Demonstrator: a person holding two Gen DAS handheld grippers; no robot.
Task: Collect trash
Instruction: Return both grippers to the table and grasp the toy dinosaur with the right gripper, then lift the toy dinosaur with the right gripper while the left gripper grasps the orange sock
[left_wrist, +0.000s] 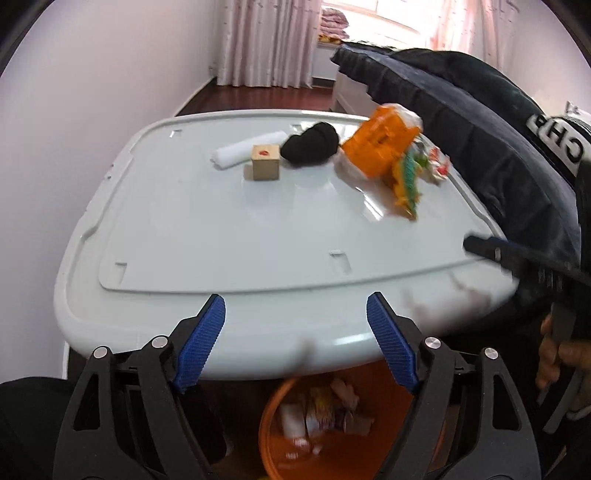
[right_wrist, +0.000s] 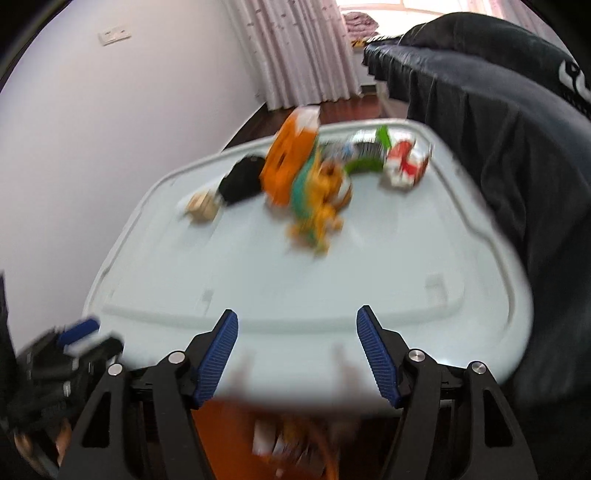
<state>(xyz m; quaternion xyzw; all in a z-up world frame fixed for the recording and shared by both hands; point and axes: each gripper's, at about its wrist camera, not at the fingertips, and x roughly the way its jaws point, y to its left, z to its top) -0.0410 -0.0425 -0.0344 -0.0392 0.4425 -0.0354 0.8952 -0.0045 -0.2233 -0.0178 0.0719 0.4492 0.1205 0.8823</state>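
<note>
left gripper (left_wrist: 295, 339): jaws spread wide, blue pads apart, nothing between them; hovers over the near rim of the white lid, above the bin.
right gripper (right_wrist: 297, 350): jaws parted, nothing between the pads; also over the near edge of the lid; view smeared by motion blur.
white lid (left_wrist: 229, 236): broad pale plastic surface with a raised border, serving as the work top.
orange bin (left_wrist: 273, 435): just below the near edge of the lid, seen between the left gripper's jaws; partly hidden by the lid.
trash in bin (left_wrist: 325, 410): crumpled wrappers and paper scraps lying inside the bin, blurred, kinds hard to tell.
orange toy (left_wrist: 380, 147): far side of the lid, tilted, with crinkled clear wrapping about it.
dinosaur figure (left_wrist: 406, 184): orange and green, just beside the orange toy, on its near side.
black lump (left_wrist: 310, 146): dark soft thing left of the orange toy, close beside it.
wooden cube (left_wrist: 265, 161): upright, red mark on top, near the black lump.
white roll (left_wrist: 247, 149): lies behind the cube, slantwise.
red and white wrapper (right_wrist: 406, 166): far right part of the lid, beside green and striped bits.
dark bedding (left_wrist: 461, 122): piled along the right edge of the lid.
other hand's tool (left_wrist: 517, 258): dark handle entering the left wrist view from the right, fingers on it lower down.
</note>
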